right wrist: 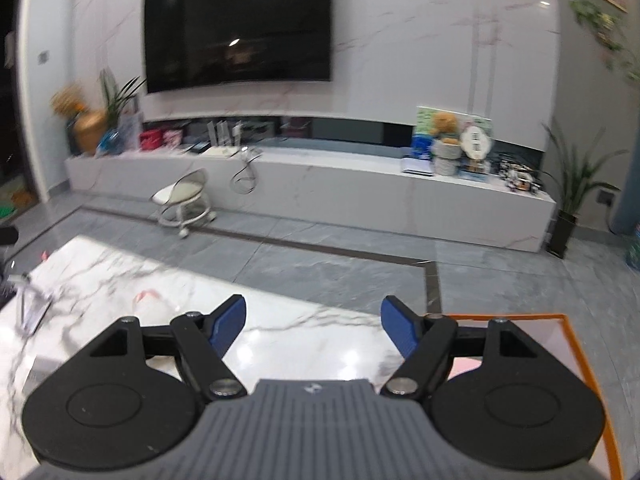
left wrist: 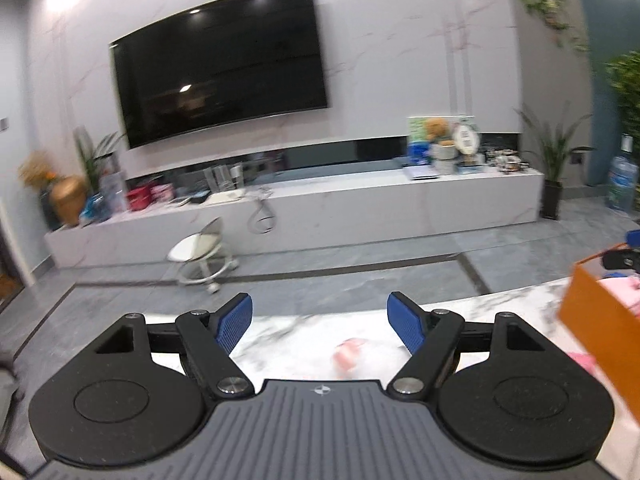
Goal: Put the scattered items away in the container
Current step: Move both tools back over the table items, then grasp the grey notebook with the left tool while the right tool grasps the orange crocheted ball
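My left gripper (left wrist: 320,320) is open and empty above the white marble table (left wrist: 288,332). A small pink item (left wrist: 347,354) lies blurred on the table just below and between its blue pads. An orange container (left wrist: 592,320) stands at the right with pink things inside. My right gripper (right wrist: 312,322) is open and empty over the table (right wrist: 312,332), its right finger above the orange container's rim (right wrist: 576,344). A pink and white item (right wrist: 150,300) lies on the table to its left.
A clear plastic item (right wrist: 32,308) lies at the table's left end. Beyond the table edge are grey floor tiles, a white stool (right wrist: 184,200), a long white TV bench (right wrist: 320,188) and a wall TV (right wrist: 240,28).
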The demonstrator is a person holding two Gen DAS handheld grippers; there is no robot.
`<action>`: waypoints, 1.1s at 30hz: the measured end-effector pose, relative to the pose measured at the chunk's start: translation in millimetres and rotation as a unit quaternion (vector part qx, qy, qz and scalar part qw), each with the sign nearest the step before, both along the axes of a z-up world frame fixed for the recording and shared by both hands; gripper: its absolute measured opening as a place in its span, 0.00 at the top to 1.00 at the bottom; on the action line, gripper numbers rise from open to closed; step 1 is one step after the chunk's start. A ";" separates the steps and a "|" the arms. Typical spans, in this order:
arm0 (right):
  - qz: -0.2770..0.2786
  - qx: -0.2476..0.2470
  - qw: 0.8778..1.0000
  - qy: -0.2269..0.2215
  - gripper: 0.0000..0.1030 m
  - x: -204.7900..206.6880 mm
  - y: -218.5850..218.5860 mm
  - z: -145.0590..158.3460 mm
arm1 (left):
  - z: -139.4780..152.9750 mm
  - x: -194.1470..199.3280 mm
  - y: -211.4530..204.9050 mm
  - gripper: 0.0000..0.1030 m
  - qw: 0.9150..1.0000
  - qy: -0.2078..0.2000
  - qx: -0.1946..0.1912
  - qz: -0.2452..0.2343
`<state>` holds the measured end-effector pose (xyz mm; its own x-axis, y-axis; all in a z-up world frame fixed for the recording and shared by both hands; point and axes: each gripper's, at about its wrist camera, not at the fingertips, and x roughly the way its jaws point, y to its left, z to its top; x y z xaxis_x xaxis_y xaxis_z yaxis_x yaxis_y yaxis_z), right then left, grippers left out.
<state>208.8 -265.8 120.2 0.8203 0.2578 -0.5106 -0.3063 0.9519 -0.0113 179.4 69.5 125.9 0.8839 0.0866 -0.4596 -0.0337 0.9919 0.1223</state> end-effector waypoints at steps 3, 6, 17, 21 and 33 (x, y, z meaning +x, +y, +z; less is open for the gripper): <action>0.022 -0.010 1.000 0.009 0.25 1.0 16.1 -9.1 | -12.2 -0.4 20.9 0.15 1.000 0.015 -0.009 0.012; 0.043 -0.007 0.999 0.017 0.25 2.7 28.4 -22.2 | -27.1 -0.1 34.1 0.15 0.999 0.044 0.001 0.018; 0.138 -0.025 0.988 0.058 0.28 -12.2 105.4 -90.4 | -102.8 -28.1 67.8 0.15 0.987 0.145 0.039 0.053; 0.155 -0.027 0.985 0.077 0.28 -16.0 126.9 -108.1 | -119.1 -36.1 72.5 0.15 0.986 0.153 0.021 0.060; 0.161 -0.049 0.979 0.111 0.34 -21.8 150.5 -157.0 | -156.6 -41.5 67.2 0.15 0.982 0.184 0.004 0.050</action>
